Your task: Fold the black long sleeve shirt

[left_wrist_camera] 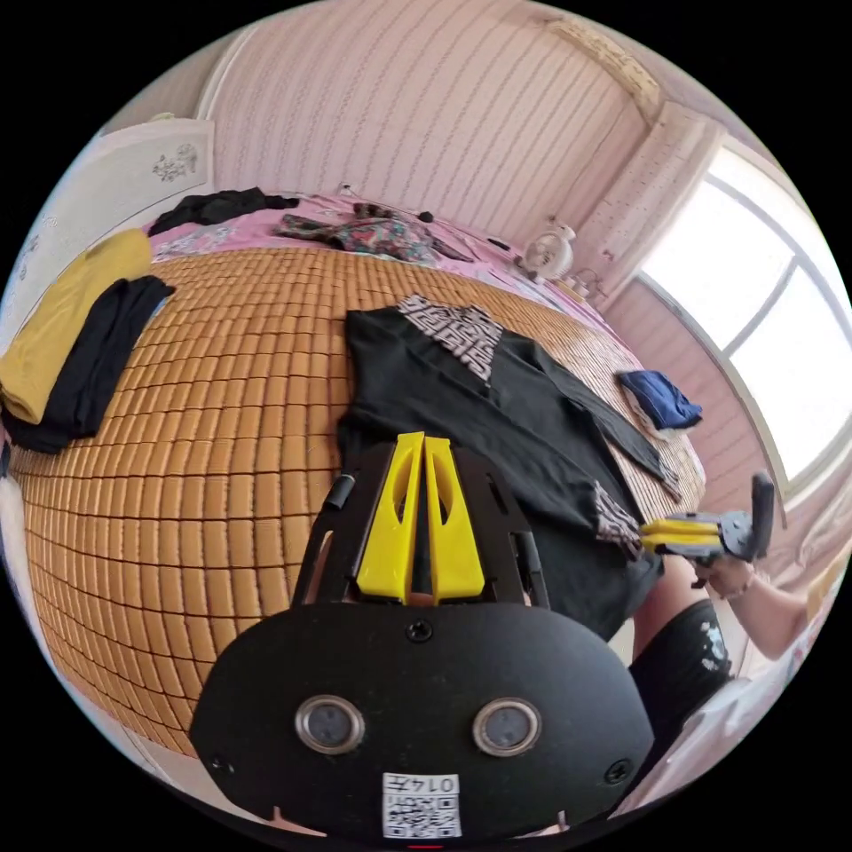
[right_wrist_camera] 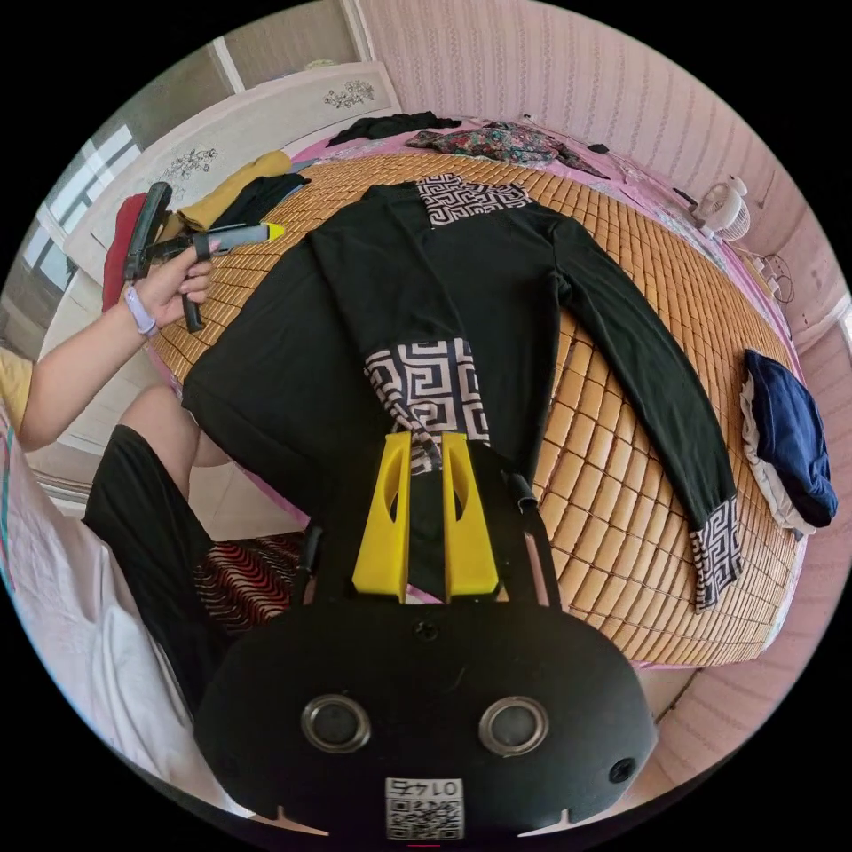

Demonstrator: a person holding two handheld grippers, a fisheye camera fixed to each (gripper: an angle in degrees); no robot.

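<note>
Black long sleeve shirt (right_wrist_camera: 355, 302), patterned cuffs, spread flat

i see a bed covered by a woven bamboo mat (left_wrist_camera: 222, 426), pink sheet (left_wrist_camera: 266, 222) showing at its far edge. behind it runs a pink striped wall (left_wrist_camera: 426, 115). a white headboard (right_wrist_camera: 266, 106) with floral carving stands at one end. bright daylight pours through a large window (left_wrist_camera: 763, 319). a small white fan (left_wrist_camera: 548, 250) sits near it.
</note>
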